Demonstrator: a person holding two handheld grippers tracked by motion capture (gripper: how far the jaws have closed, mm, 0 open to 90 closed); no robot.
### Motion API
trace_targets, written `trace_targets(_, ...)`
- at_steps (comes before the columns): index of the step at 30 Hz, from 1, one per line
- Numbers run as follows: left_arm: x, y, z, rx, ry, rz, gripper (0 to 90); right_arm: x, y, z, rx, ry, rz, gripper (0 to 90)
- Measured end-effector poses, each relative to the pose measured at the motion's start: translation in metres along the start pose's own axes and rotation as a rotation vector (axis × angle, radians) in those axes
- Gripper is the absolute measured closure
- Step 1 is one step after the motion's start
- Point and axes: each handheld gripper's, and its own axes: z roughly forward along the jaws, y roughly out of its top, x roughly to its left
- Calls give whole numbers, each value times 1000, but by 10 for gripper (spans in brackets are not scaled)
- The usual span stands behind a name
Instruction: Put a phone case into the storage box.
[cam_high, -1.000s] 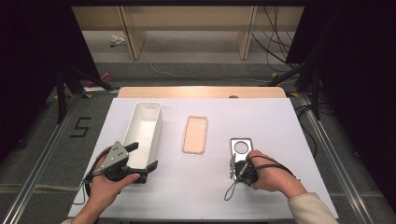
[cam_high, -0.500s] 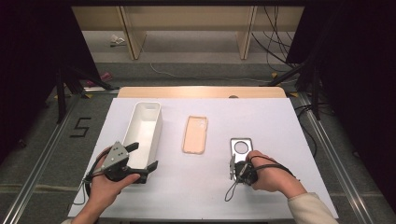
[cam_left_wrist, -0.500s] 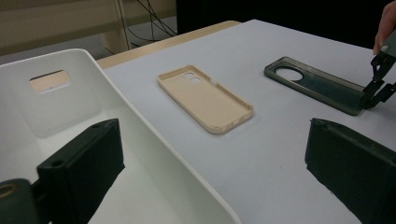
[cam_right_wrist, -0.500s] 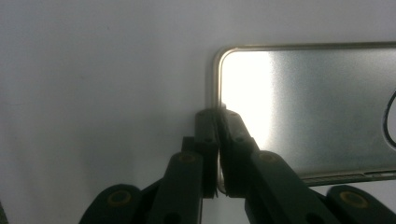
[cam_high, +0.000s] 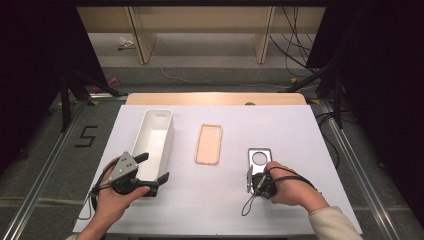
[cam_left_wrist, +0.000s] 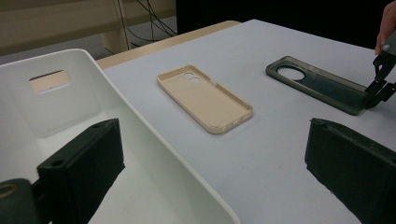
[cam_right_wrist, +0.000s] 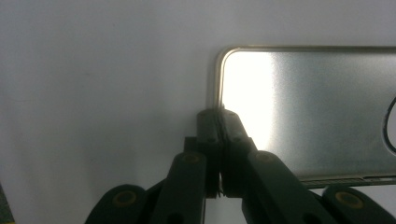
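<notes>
Dark translucent phone case (cam_high: 260, 161) lies flat, lower right of the high view, on the white counter (cam_high: 300, 130). Right hand-held gripper (cam_right_wrist: 219, 112) has just closed, pinching its near rim. Likely light, flexible, slippery; grip the rim. Left hand-held gripper (cam_high: 150, 167) gapes wide at the white bin (cam_high: 156, 135).

bare table (cam_high: 310, 135) between beige case (cam_high: 208, 144) and dark case (cam_high: 260, 159)

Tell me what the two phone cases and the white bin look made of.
Beige case: soft matte silicone or rubber, judging by its dull surface and rounded lip. Dark case: translucent smoky plastic, glossy, catching glare. White bin: smooth moulded plastic, probably rigid, with a handle cutout.
</notes>
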Motion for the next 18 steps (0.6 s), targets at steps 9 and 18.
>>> trace_targets(9,0,0,0,0,1,-1,45,-1,-4,-10,-57,-22,12,893)
trace_targets(18,1,0,0,0,5,-2,50,-4,-7,-21,-133,-67,46,893)
